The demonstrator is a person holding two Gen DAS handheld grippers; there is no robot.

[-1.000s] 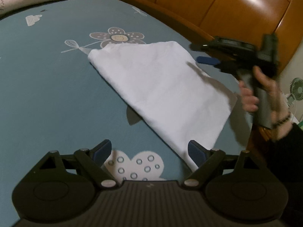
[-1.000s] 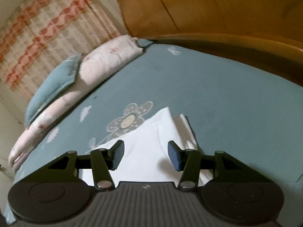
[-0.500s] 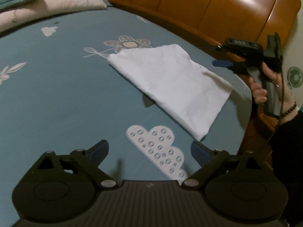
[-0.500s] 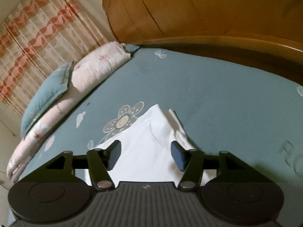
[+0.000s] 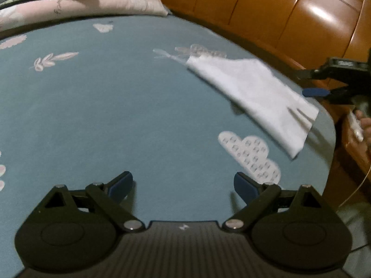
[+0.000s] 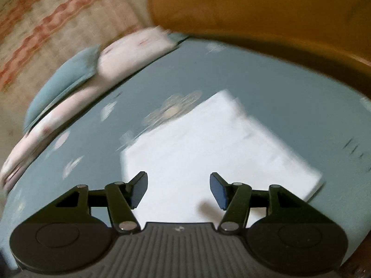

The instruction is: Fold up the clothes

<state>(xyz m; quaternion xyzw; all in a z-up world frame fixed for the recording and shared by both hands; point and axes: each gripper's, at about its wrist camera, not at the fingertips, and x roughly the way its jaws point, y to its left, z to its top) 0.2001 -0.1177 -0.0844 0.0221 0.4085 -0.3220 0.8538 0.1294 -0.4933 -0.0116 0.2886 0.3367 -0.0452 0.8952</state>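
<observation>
A folded white cloth (image 5: pixel 252 97) lies flat on the teal bedsheet (image 5: pixel 116 106), toward the bed's right corner. My left gripper (image 5: pixel 183 186) is open and empty, well back from the cloth, over bare sheet beside a white cloud print (image 5: pixel 250 155). In the right wrist view the same white cloth (image 6: pixel 208 148) fills the middle, and my right gripper (image 6: pixel 178 190) hovers open above its near edge, holding nothing. The right gripper (image 5: pixel 308 83) also shows at the far right of the left wrist view, held by a hand (image 5: pixel 364 125) past the cloth's right end.
A glossy wooden headboard (image 5: pixel 278 16) curves along the bed's far right side. Pink and teal pillows (image 5: pixel 76 2) are piled at the far end, in front of a patterned curtain (image 6: pixel 46 27). The bed's corner edge (image 5: pixel 329 143) drops off just right of the cloth.
My left gripper has pulled back and to the left, so the cloth now sits farther off. The right gripper has shifted and tilted over the cloth, with motion blur. Both stayed open.
</observation>
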